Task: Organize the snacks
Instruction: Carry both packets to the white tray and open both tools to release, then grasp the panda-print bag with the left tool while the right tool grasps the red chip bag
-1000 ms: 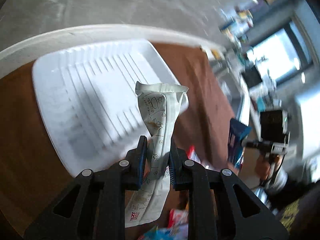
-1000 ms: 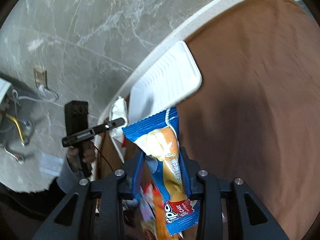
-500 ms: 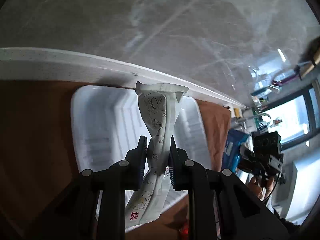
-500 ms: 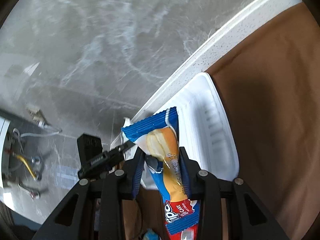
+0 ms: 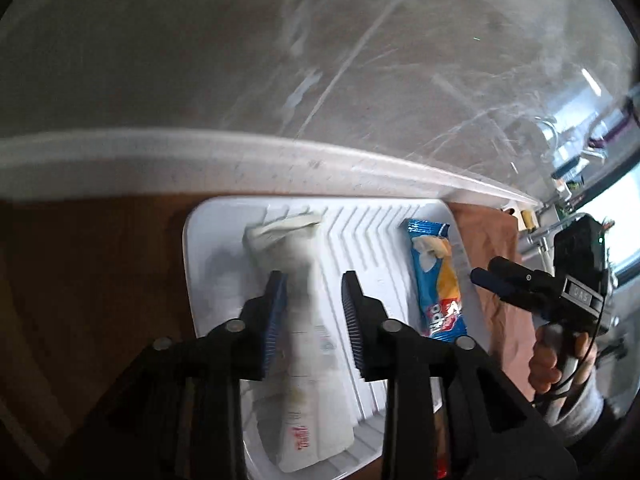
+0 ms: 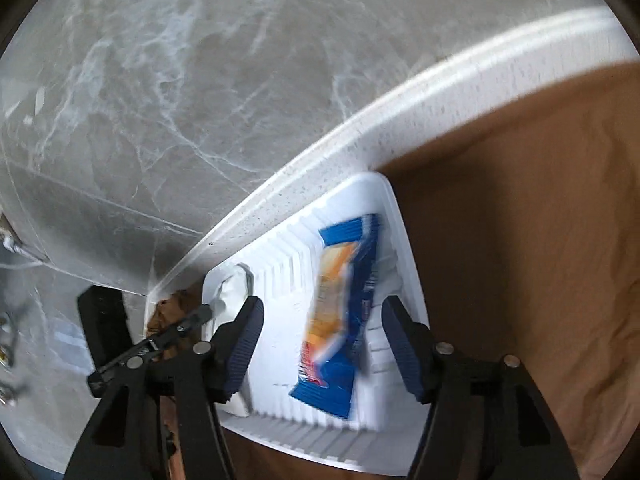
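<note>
A white ribbed tray [image 5: 372, 236] lies on the brown cloth by the table's far edge. A white snack packet [image 5: 304, 320] lies in its left part, between the fingers of my open left gripper [image 5: 314, 280]. A blue and orange cake packet [image 5: 438, 280] lies in the tray's right part. In the right wrist view the tray [image 6: 288, 272] holds that blue packet [image 6: 340, 312] between the spread fingers of my open right gripper [image 6: 320, 320]. The white packet [image 6: 232, 288] shows at the tray's left end.
The brown cloth [image 6: 520, 240] covers the table right of the tray. The table's white rim [image 5: 240, 156] runs just behind the tray, with grey marble floor [image 6: 200, 80] beyond. My right gripper [image 5: 532, 284] and hand show at the right of the left wrist view.
Both grippers moved down to the tray and opened. The white packet and the blue packet left the fingers and now lie in the tray.
</note>
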Motion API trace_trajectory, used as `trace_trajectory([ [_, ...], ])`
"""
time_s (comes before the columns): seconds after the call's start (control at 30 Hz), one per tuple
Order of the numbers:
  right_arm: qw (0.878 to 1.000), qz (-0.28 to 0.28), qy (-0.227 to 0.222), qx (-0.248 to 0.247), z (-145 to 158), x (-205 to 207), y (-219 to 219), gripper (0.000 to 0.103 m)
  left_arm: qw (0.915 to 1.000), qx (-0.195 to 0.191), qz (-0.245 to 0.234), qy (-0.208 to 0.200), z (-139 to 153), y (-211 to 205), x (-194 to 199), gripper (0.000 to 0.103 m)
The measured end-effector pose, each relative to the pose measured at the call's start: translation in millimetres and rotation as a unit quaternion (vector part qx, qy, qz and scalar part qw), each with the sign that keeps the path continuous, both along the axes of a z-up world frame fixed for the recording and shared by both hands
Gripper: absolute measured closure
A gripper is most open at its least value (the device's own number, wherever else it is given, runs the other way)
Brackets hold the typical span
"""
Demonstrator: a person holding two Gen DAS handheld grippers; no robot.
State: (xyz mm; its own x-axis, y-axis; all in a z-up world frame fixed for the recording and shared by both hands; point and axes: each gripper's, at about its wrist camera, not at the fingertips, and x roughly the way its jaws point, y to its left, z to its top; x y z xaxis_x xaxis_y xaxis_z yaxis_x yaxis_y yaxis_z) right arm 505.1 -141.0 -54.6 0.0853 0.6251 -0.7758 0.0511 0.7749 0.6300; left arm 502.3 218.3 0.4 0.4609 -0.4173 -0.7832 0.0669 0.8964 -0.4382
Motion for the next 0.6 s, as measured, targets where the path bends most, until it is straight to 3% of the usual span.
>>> trace_trajectory([
  [0.1, 0.999, 0.018, -0.026, -0.013, 21.1, -8.6, 2.3, 0.038, 0.9993, 0.021, -0.007, -0.029, 18.0, -4.5, -14.0, 0.06],
  [0.3, 0.994, 0.072, -0.071, -0.034, 69.4, -45.8, 14.3, 0.034, 0.9968, 0.047, -0.035, -0.055, 51.3, -12.8, -59.2, 0.06],
  [0.47, 0.987, 0.123, -0.084, -0.056, 87.6, -99.1, 25.1, 0.031, 0.9961, 0.057, -0.058, -0.033, 63.8, -11.5, -127.1, 0.059],
  [0.6, 0.979, 0.168, -0.081, -0.08, 90.0, -149.5, 38.3, 0.03, 0.996, 0.062, -0.062, 0.015, 57.4, -8.2, -186.9, 0.059],
])
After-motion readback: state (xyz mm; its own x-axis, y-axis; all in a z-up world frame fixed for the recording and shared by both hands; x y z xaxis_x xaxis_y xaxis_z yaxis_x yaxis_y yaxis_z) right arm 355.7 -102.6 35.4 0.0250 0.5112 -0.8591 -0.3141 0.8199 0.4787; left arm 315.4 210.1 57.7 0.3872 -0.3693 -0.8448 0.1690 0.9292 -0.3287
